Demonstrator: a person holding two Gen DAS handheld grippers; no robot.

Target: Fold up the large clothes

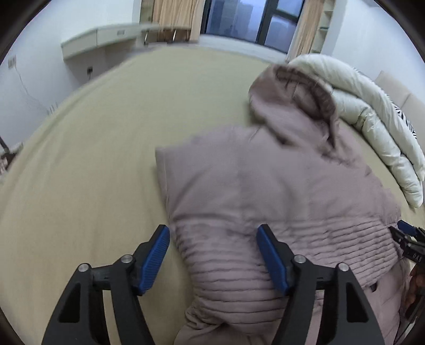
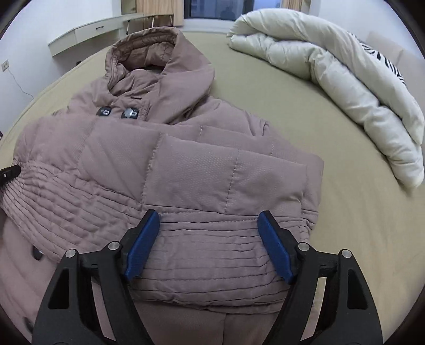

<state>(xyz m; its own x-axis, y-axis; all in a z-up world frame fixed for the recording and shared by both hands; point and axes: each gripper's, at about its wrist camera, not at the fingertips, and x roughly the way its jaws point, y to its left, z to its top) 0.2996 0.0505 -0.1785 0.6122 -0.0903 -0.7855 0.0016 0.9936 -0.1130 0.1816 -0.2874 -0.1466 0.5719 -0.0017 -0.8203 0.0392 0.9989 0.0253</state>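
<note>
**Puffer coat lies part-folded on bed, both grippers wide open above it**

The mauve puffer coat sits on the olive bedsheet, hood toward the window end, w/ a quilted panel folded across its front and a ribbed waistband section nearest my cameras. In the right wrist view I've got the right gripper hovering over that ribbed band, jaws spread wide, blue pads on either side of the fabric, nothing clamped. Whether the pads touch the cloth I can't tell. Two dark toggle buttons show just below the collar; another dark button sits at the coat's lower left edge.

From the left wrist view, pic blurred, the left gripper is equally wide open, holding nothing. One pad hangs over bare sheet just beside the coat's edge, the other over the ribbed section. The coat fills the right half of that frame, hood up top. The right gripper's tip pokes in at the far right edge, near the coat's ribbed side.

A rolled cream duvet lies along the bed's right side, apart from the coat in the right view. Beyond the bed: a pale wall-mounted desk, beige curtains and a dark window.
</note>
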